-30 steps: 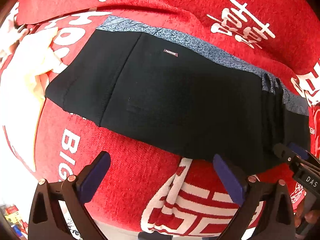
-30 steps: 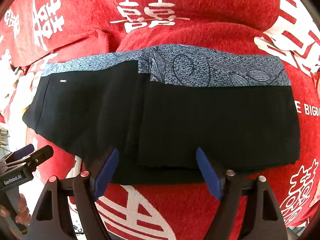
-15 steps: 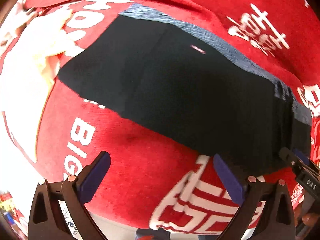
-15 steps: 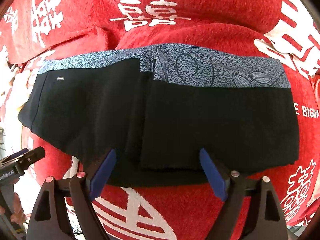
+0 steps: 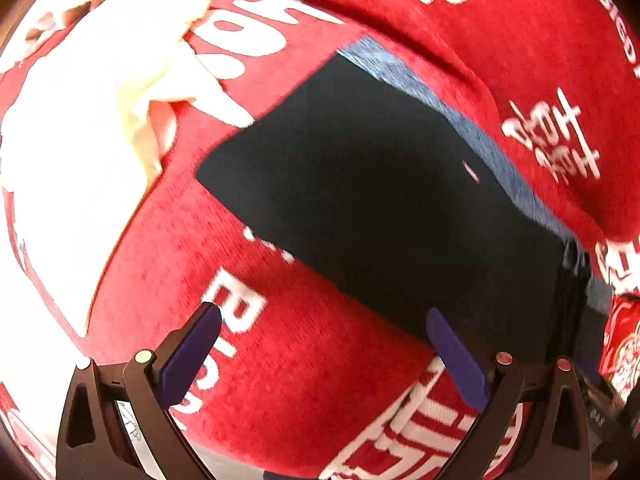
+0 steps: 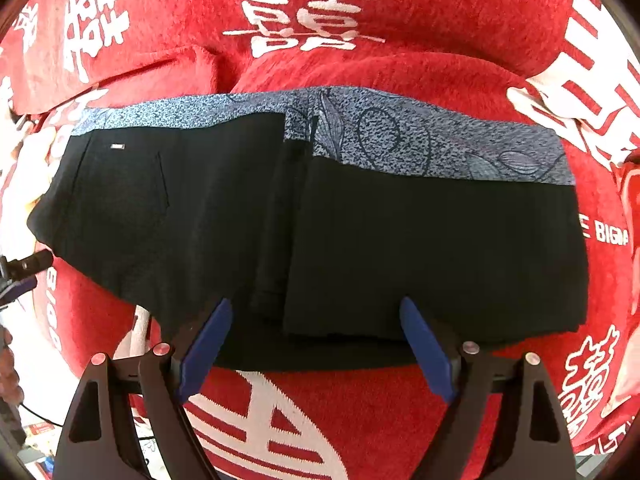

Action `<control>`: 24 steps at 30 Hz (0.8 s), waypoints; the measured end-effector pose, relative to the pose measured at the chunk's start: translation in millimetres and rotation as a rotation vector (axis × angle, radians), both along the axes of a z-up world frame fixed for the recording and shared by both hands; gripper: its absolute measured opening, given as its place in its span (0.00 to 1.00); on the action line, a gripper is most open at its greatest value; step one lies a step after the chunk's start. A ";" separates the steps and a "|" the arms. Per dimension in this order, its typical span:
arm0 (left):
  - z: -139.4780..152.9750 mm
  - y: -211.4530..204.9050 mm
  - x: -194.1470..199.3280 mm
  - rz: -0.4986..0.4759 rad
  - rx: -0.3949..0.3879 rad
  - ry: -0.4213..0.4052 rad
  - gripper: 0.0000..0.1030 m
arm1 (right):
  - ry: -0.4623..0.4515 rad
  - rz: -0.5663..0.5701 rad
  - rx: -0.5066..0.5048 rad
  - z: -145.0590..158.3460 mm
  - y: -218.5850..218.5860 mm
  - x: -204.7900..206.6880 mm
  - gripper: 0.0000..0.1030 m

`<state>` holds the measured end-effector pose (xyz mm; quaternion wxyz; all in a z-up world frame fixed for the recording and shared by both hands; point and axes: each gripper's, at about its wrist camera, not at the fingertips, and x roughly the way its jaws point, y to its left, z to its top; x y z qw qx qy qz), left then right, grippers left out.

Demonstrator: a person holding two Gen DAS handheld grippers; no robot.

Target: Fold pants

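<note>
Right wrist: pants (image 6: 320, 232) beyond parted jaws.

The pants (image 6: 360, 240) are black, with a blue-grey speckled band (image 6: 400, 136) along the top (dark leaf and circle outlines drawn on it). The blanket (image 6: 360, 420) beneath is red with white characters and letters. A cream cloth (image 5: 132, 92) lies on it.

blurred: pants (image 5: 400, 216) in left view | cut off: left gripper (image 6: 16, 268)
</note>
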<state>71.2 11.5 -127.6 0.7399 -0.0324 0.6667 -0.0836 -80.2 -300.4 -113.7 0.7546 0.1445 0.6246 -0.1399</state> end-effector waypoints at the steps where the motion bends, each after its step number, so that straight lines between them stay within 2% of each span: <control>1: -0.1 2.2 3.5 0.011 -0.009 -0.003 1.00 | -0.013 -0.003 -0.008 5.5 2.4 -0.7 0.86; 3: -0.9 8.2 10.6 0.042 -0.032 -0.011 1.00 | -0.048 0.000 0.004 13.8 7.0 -2.1 0.86; 6: -5.8 15.1 16.0 0.087 -0.074 -0.001 1.00 | -0.121 0.018 0.094 25.0 17.8 -3.1 0.86; 11: -14.6 19.0 16.0 0.117 -0.185 0.010 1.00 | -0.155 0.036 0.276 22.8 35.7 4.5 0.86; 13: -16.9 19.7 15.6 0.123 -0.240 0.002 1.00 | -0.160 0.056 0.313 21.2 46.3 6.6 0.86; 19: -27.8 22.9 20.1 0.156 -0.411 -0.006 1.00 | -0.154 0.122 0.378 16.2 72.2 11.7 0.86; 24: -30.7 24.3 22.2 0.173 -0.473 -0.035 1.00 | -0.141 0.122 0.407 8.8 78.8 14.7 0.86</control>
